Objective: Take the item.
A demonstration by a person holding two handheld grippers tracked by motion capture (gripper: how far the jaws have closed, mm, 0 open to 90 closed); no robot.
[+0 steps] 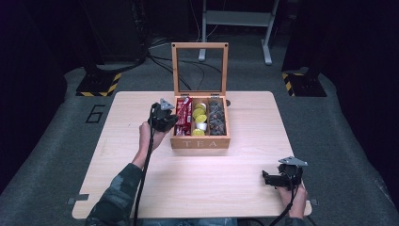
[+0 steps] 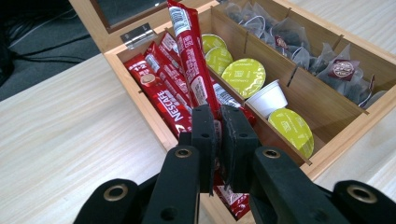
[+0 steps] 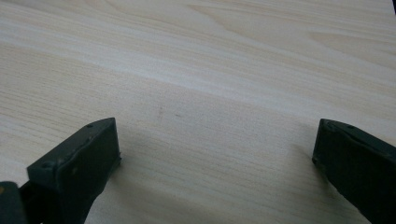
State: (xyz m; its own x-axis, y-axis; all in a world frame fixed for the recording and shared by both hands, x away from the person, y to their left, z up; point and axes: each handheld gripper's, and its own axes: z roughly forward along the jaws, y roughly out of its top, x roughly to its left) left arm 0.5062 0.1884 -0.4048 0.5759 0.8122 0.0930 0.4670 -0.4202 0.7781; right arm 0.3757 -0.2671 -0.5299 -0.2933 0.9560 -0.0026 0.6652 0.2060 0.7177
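A wooden tea box (image 1: 200, 141) marked TEA stands open at the table's middle back, its glass lid (image 1: 200, 68) upright. Red Nescafe stick packets (image 2: 161, 100) fill its left compartment, yellow-lidded capsules (image 2: 243, 74) the middle one, tea bags (image 2: 299, 44) the right one. My left gripper (image 2: 218, 122) is shut on one red stick packet (image 2: 190, 60), which rises tilted out of the left compartment. In the high view my left gripper (image 1: 165, 117) sits at the box's left side. My right gripper (image 1: 269, 178) is open, low over bare table at the front right, nothing between its jaws (image 3: 212, 149).
The light wooden table (image 1: 141, 169) has free surface in front of and beside the box. Beyond the far edge lie cables (image 1: 188, 66), a white metal stand (image 1: 237, 21) and dark stand bases with yellow-black hazard tape (image 1: 99, 84) on grey floor.
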